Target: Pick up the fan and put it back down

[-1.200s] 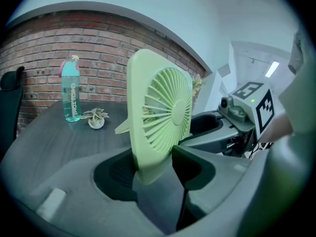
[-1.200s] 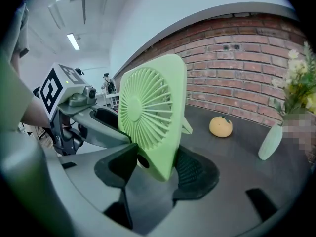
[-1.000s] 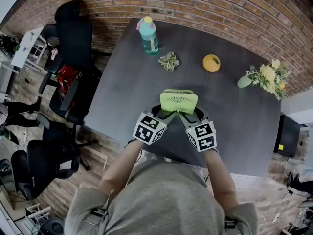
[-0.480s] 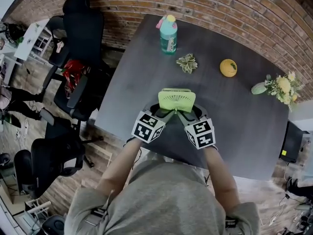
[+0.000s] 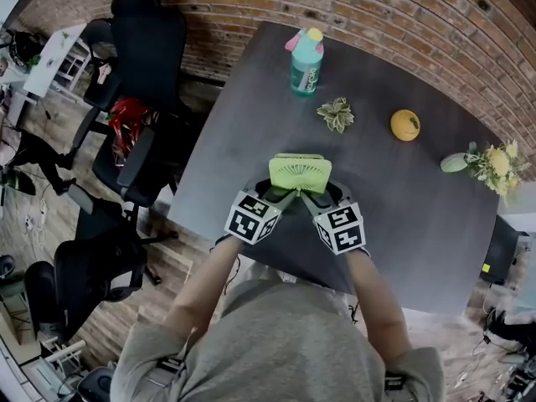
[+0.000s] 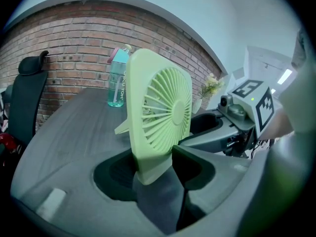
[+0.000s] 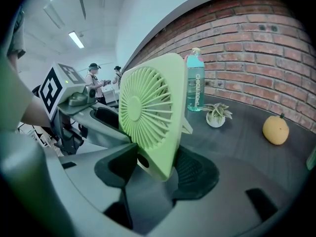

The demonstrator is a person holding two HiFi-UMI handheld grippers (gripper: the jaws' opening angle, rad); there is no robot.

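A light green square fan point(image 5: 300, 174) stands upright between my two grippers over the near part of the dark table point(image 5: 419, 224). My left gripper point(image 5: 280, 193) is shut on the fan's lower left corner, and my right gripper point(image 5: 316, 194) is shut on its lower right corner. In the left gripper view the fan point(image 6: 158, 117) fills the middle, its corner wedged in my left gripper point(image 6: 155, 167). The right gripper view shows the fan's point(image 7: 150, 112) grille, with my right gripper point(image 7: 153, 169) closed round its bottom corner. Whether the fan's base touches the table is hidden.
At the table's far side stand a teal bottle point(image 5: 306, 61), a small potted plant point(image 5: 337, 114), an orange fruit point(image 5: 404, 125) and a bunch of flowers point(image 5: 490, 164). Black office chairs point(image 5: 142, 48) stand left of the table, and a brick wall runs behind it.
Both grippers have carried the fan leftward across the table and slightly lower; it now sits in line with the bottle. The grip on both corners is unchanged.
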